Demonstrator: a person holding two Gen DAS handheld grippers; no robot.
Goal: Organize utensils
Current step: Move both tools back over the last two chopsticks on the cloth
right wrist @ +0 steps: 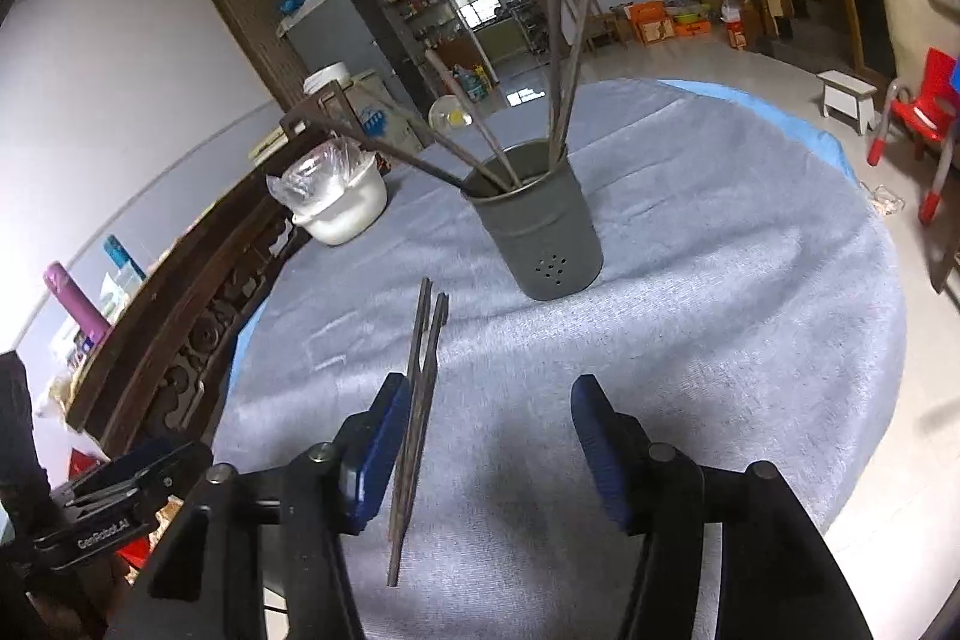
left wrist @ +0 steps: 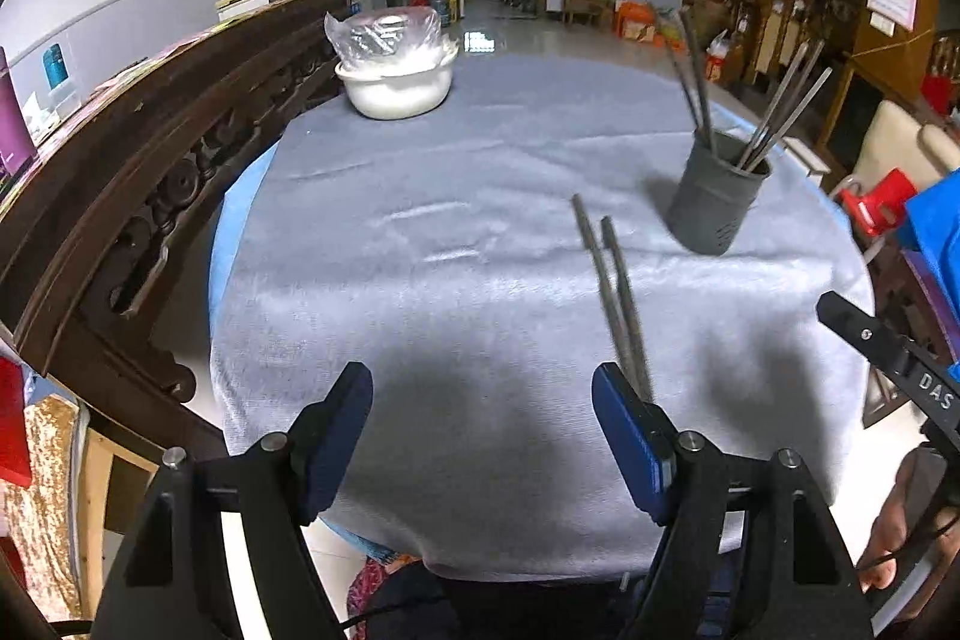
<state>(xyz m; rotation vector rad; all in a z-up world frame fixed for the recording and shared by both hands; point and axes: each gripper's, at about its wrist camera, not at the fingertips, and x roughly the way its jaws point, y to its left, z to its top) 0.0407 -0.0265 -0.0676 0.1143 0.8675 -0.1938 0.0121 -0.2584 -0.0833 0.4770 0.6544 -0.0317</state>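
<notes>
A pair of dark chopsticks [right wrist: 420, 388] slants over the grey tablecloth, blurred. Its lower part lies along the left blue pad [right wrist: 384, 436] of my right gripper [right wrist: 489, 412], whose jaws stand apart with no grip on it. In the left wrist view the same pair [left wrist: 612, 292] runs down behind the right pad [left wrist: 627, 430] of my left gripper [left wrist: 480, 400], which is wide open with only cloth between its fingers. Beyond stands a grey perforated holder [right wrist: 540, 232] [left wrist: 717, 202] with several chopsticks [right wrist: 555, 58] leaning in it.
A white bowl [left wrist: 396, 88] covered with a plastic bag sits at the table's far left. A carved dark wooden bench back [left wrist: 150, 172] runs along the left side. A red chair [right wrist: 924, 112] and a white stool [right wrist: 846, 97] stand on the floor to the right.
</notes>
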